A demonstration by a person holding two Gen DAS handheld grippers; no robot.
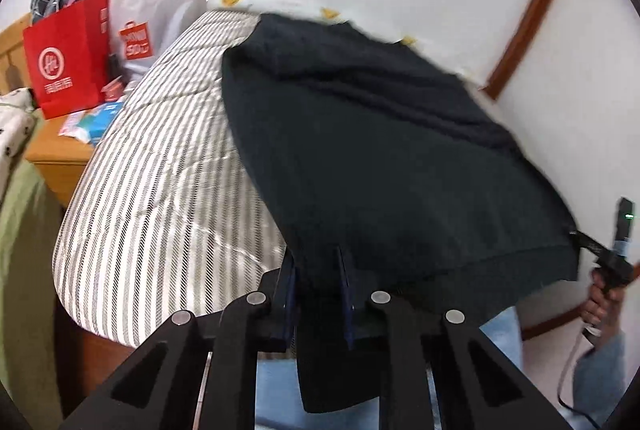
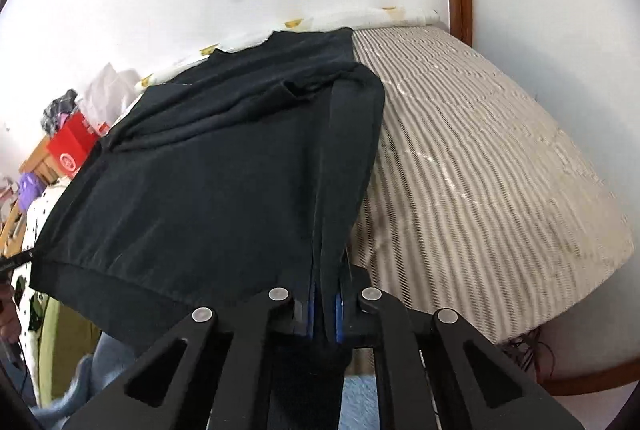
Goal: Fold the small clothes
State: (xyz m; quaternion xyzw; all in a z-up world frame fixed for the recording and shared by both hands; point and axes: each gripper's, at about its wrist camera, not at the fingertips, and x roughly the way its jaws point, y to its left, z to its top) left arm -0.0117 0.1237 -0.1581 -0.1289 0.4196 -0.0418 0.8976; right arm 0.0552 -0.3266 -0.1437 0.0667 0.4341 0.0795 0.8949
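Note:
A dark navy sweater (image 1: 380, 150) lies spread over the striped bed cover (image 1: 160, 170), its ribbed hem lifted at the near edge. My left gripper (image 1: 316, 262) is shut on the hem's left corner, with cloth hanging down between its fingers. In the right wrist view the same sweater (image 2: 208, 170) has a long fold running into my right gripper (image 2: 326, 282), whose blue pads (image 2: 338, 310) press on the cloth. The right gripper (image 1: 600, 254) also shows at the hem's far corner in the left wrist view, held by a hand (image 1: 600, 304).
A red paper bag (image 1: 68, 58) and a white plastic bag (image 1: 160, 2) stand on a wooden nightstand (image 1: 52, 158) left of the bed. A white wall with brown wooden trim (image 1: 532, 10) runs behind. The striped cover (image 2: 480, 170) right of the sweater is bare.

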